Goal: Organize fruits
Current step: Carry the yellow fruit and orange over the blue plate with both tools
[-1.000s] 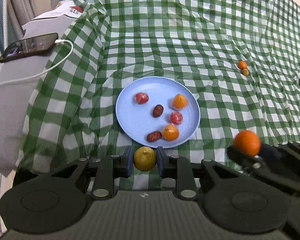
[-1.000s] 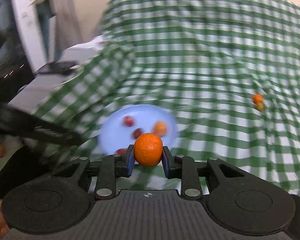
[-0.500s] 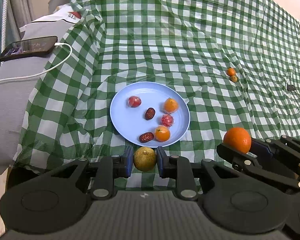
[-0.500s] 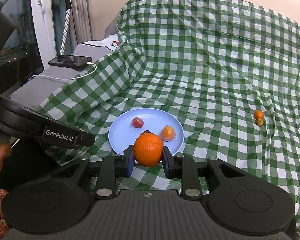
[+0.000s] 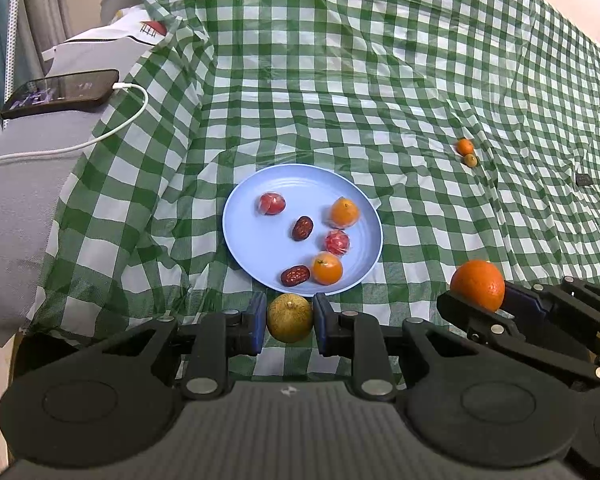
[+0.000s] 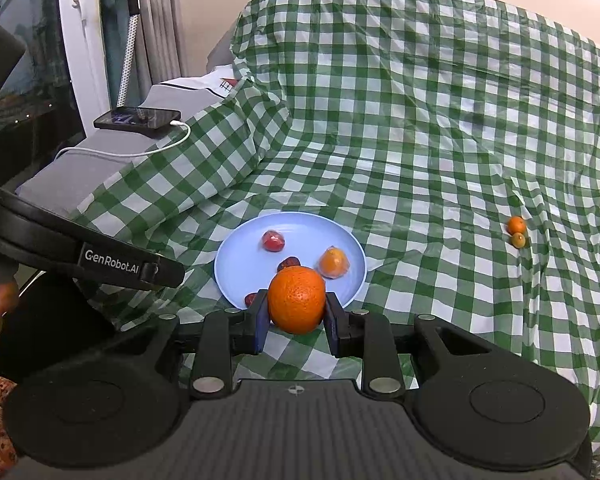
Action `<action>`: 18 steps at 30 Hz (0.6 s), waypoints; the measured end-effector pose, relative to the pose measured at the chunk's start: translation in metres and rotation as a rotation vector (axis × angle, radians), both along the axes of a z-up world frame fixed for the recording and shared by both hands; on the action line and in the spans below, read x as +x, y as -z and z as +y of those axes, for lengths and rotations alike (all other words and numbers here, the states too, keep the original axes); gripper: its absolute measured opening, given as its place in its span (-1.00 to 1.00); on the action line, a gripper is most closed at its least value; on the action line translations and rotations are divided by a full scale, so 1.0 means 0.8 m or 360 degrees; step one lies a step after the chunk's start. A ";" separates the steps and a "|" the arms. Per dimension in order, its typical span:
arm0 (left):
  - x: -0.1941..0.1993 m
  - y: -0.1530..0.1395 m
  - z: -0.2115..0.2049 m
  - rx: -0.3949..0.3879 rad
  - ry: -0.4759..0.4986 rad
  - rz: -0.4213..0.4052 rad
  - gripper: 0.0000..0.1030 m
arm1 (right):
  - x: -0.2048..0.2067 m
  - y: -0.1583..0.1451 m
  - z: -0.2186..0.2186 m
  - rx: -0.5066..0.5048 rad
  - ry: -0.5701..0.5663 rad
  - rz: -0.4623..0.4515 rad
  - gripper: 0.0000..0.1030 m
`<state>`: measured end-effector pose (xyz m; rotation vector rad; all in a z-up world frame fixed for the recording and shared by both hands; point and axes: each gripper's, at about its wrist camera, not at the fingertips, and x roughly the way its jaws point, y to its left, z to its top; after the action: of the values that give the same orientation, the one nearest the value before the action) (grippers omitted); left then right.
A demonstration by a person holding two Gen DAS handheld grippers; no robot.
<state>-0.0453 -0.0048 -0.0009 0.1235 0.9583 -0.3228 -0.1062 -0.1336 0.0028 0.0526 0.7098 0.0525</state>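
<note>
Gripping a yellow-green fruit, your left gripper hangs just short of the blue plate; your right gripper clamps an orange at the plate's near rim. Six small fruits sit on it. Two more fruits lie far right on the checked cloth.

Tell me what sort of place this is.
Likely a room at home, perhaps a bedroom: a green checked cloth drapes a soft, lumpy surface, a charging phone lies on grey bedding, and curtains hang by a window.
</note>
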 end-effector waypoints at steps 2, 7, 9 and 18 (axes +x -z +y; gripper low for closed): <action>0.001 0.001 0.000 0.0000 -0.0004 0.0005 -0.48 | 0.000 0.002 -0.001 -0.0001 -0.0002 0.0007 -0.43; 0.003 0.003 0.000 0.0000 -0.0011 0.0012 -0.48 | 0.001 0.003 -0.001 -0.0003 -0.0005 0.0018 -0.43; 0.005 0.004 0.001 -0.0002 -0.0015 0.0017 -0.48 | 0.002 0.006 0.000 -0.0005 -0.0008 0.0027 -0.43; 0.018 0.011 0.002 0.0003 -0.0038 0.0050 -0.48 | 0.012 0.013 0.000 -0.0009 -0.0024 0.0078 -0.43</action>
<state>-0.0308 -0.0031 -0.0100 0.1088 0.9904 -0.3025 -0.0965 -0.1339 -0.0073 0.0434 0.7590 0.0638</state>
